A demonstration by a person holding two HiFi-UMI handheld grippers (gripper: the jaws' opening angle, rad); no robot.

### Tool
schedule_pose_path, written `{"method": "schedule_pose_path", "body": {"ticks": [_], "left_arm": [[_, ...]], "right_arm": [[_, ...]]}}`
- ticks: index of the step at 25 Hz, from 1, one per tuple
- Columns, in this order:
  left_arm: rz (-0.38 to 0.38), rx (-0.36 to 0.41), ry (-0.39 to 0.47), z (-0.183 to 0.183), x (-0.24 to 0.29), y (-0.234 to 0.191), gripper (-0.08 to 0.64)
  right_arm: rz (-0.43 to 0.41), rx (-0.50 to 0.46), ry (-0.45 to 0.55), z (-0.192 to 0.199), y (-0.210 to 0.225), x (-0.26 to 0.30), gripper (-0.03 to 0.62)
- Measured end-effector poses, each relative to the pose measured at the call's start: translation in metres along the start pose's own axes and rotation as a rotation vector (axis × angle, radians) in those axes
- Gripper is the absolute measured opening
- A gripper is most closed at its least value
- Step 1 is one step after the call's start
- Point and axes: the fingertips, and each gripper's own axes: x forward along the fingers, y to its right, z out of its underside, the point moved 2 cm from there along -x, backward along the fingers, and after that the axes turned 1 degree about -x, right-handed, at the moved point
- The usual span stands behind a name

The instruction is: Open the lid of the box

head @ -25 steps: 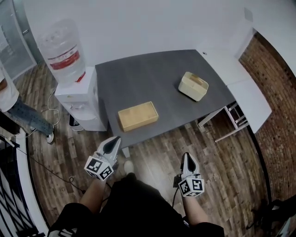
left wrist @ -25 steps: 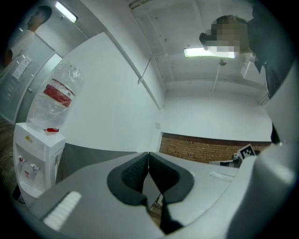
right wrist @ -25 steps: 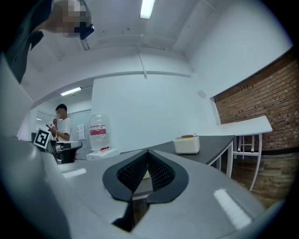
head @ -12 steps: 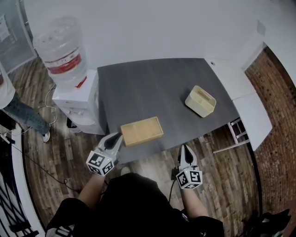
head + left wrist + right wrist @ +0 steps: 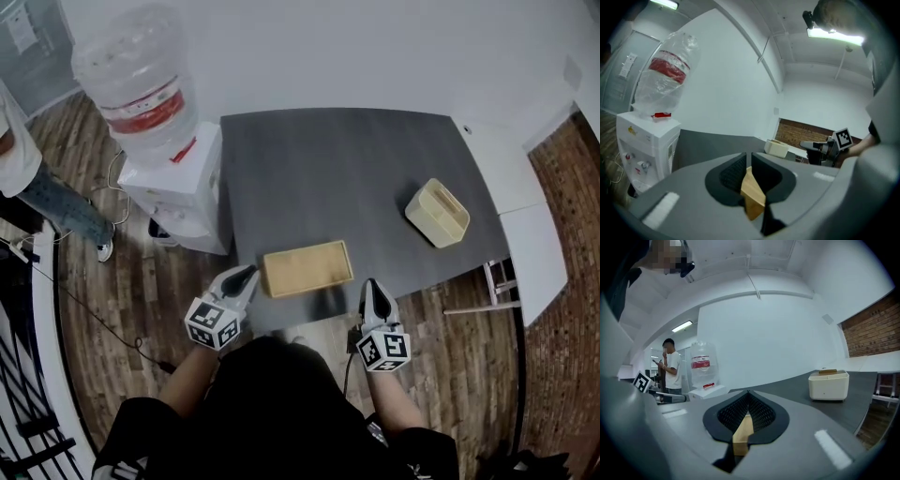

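Observation:
A flat wooden box (image 5: 307, 267) with its lid down lies on the dark grey table (image 5: 337, 178), close to the front edge. My left gripper (image 5: 247, 275) points at the box's left end, just short of it. Its jaws stand a narrow slit apart (image 5: 748, 154), and the box's wood (image 5: 752, 192) shows through the gap with no pad pressing on it. My right gripper (image 5: 373, 286) hovers off the box's front right corner, jaws shut (image 5: 748, 392) with nothing in them. A strip of the wood (image 5: 740, 434) shows beneath its tips.
A cream open-topped container (image 5: 437, 213) stands on the table's right side. A water dispenser (image 5: 173, 159) with a large bottle is against the table's left edge. A person (image 5: 28, 178) stands at far left. White tables (image 5: 525, 216) lie to the right.
The person has stepped up to the table. Both grippers rose from over the floor to the table's front edge, one at each side of the wooden box.

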Motion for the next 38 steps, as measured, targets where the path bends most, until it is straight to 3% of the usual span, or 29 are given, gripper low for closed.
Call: {"method": "schedule_pose_path", "body": {"ticks": [5, 9, 12, 16, 21, 29, 35, 38], "left_arm": [[-0.055, -0.098, -0.088, 0.024, 0.011, -0.009, 0.039], [-0.099, -0.184, -0.166, 0.044, 0.021, -0.012, 0.095], [-0.126, -0.226, -0.202, 0.052, 0.029, -0.013, 0.11], [-0.174, -0.217, -0.236, 0.057, 0.038, -0.019, 0.11], [-0.213, -0.242, -0.275, 0.061, 0.046, -0.027, 0.11], [-0.192, -0.281, -0.329, 0.071, 0.051, -0.029, 0.11], [-0.189, -0.322, -0.352, 0.081, 0.05, -0.029, 0.083], [-0.188, -0.308, -0.358, 0.081, 0.051, -0.028, 0.084]], "right_arm": [[0.021, 0.002, -0.059, 0.015, 0.024, 0.01, 0.003], [-0.018, -0.009, -0.136, 0.03, 0.036, 0.02, 0.011], [-0.07, 0.001, -0.214, 0.042, 0.042, 0.038, 0.064], [-0.133, 0.019, -0.316, 0.061, 0.042, 0.063, 0.121], [-0.16, 0.044, -0.387, 0.076, 0.046, 0.088, 0.133], [-0.234, 0.033, -0.48, 0.09, 0.036, 0.107, 0.14], [-0.229, 0.03, -0.518, 0.098, 0.036, 0.111, 0.131], [-0.233, 0.019, -0.536, 0.102, 0.038, 0.11, 0.12]]}}
